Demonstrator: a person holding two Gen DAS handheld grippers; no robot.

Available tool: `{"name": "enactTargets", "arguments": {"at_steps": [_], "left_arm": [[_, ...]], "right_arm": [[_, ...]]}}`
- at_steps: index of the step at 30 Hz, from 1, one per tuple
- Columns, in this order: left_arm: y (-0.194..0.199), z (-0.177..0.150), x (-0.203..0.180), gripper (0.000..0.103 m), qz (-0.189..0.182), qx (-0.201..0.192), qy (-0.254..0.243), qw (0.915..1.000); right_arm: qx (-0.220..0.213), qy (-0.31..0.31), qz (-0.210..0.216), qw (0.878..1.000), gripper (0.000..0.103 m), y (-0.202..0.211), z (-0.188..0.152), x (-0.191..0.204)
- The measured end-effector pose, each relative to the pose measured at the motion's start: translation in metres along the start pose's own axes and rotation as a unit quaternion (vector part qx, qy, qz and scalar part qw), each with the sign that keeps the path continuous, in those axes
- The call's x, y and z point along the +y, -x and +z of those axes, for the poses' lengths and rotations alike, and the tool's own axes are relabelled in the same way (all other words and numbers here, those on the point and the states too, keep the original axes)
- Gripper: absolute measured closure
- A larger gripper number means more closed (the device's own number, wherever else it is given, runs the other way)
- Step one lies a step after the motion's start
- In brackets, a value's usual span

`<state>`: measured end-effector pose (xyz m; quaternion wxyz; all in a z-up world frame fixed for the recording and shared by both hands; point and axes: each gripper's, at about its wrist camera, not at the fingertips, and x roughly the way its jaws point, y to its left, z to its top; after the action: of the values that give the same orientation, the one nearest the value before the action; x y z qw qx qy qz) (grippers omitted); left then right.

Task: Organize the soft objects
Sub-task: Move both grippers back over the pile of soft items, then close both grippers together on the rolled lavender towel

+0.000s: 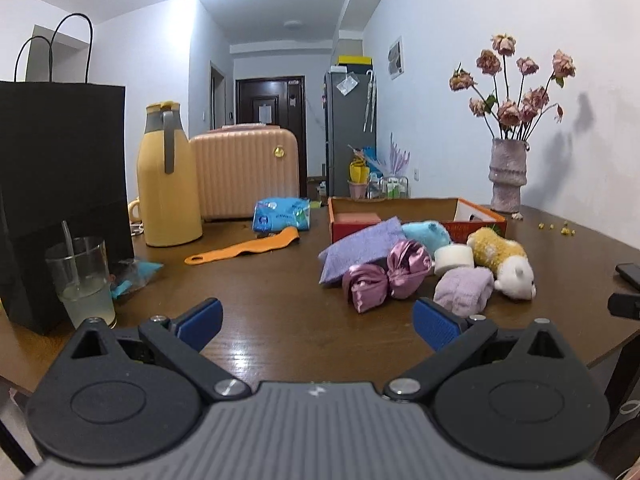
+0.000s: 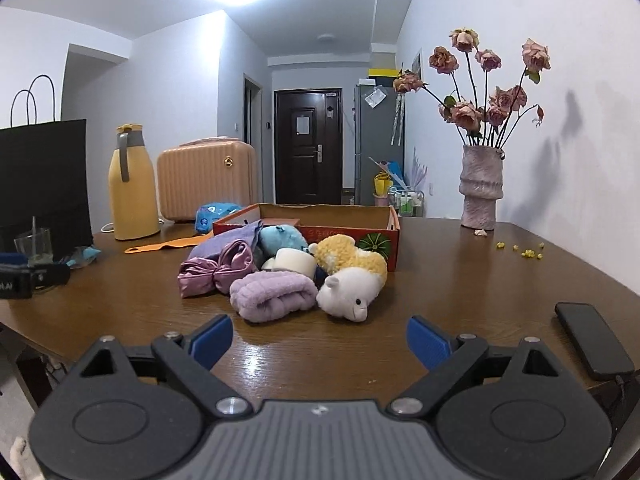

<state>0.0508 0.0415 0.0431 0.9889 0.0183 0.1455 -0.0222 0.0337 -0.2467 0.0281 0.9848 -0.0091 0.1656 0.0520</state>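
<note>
Hovering over the brown table (image 1: 280, 312), the left gripper (image 1: 318, 322) and right gripper (image 2: 319, 340) both stand spread wide with nothing between their blue pads. Ahead of both lies the heap of soft things, touching one another: lilac rolled towel (image 2: 274, 294), satin bow (image 2: 216, 270), yellow-and-white plush (image 2: 352, 276), blue plush (image 2: 280, 240), just before the orange box (image 2: 320, 224).

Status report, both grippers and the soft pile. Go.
Left gripper open, empty. Right gripper open, empty. Soft pile on table, outside the cardboard box. Nothing blocking; phone at right edge.
</note>
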Motion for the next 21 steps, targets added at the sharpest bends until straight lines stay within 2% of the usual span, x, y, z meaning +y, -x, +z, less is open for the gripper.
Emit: {"name": "enactTargets", "arguments": {"at_steps": [7, 10, 13, 15, 16, 17, 18, 21], "left_arm": [[-0.008, -0.002, -0.01, 0.0, -0.01, 0.013, -0.002, 0.9999], [-0.022, -0.001, -0.016, 0.0, -0.031, 0.023, 0.012, 0.9992], [-0.05, 0.0, -0.035, 0.0, -0.055, 0.027, 0.004, 0.9981], [-0.075, 0.002, -0.049, 0.001, -0.068, 0.047, 0.007, 0.9966], [-0.089, 0.005, -0.056, 0.008, -0.077, 0.064, 0.023, 0.9947], [-0.101, 0.008, -0.061, 0.021, -0.082, 0.077, 0.044, 0.9927], [-0.115, 0.012, -0.067, 0.027, -0.087, 0.093, 0.068, 0.9895], [-0.15, 0.014, -0.08, 0.033, -0.118, 0.14, 0.122, 0.9755]], "right_arm": [[-0.009, -0.007, 0.0, 1.0, 0.011, -0.004, 0.002, -0.001], [-0.001, -0.009, 0.005, 1.0, 0.013, -0.012, 0.003, -0.003], [0.008, -0.01, 0.023, 1.0, 0.028, -0.032, 0.005, -0.007], [0.02, -0.02, 0.037, 0.999, 0.043, -0.055, 0.01, -0.01], [0.026, -0.022, 0.043, 0.999, 0.047, -0.067, 0.014, -0.013], [0.029, -0.025, 0.045, 0.998, 0.051, -0.078, 0.017, -0.014], [0.032, -0.027, 0.047, 0.998, 0.055, -0.094, 0.023, -0.017], [0.038, -0.036, 0.061, 0.997, 0.063, -0.13, 0.04, -0.023]]}}
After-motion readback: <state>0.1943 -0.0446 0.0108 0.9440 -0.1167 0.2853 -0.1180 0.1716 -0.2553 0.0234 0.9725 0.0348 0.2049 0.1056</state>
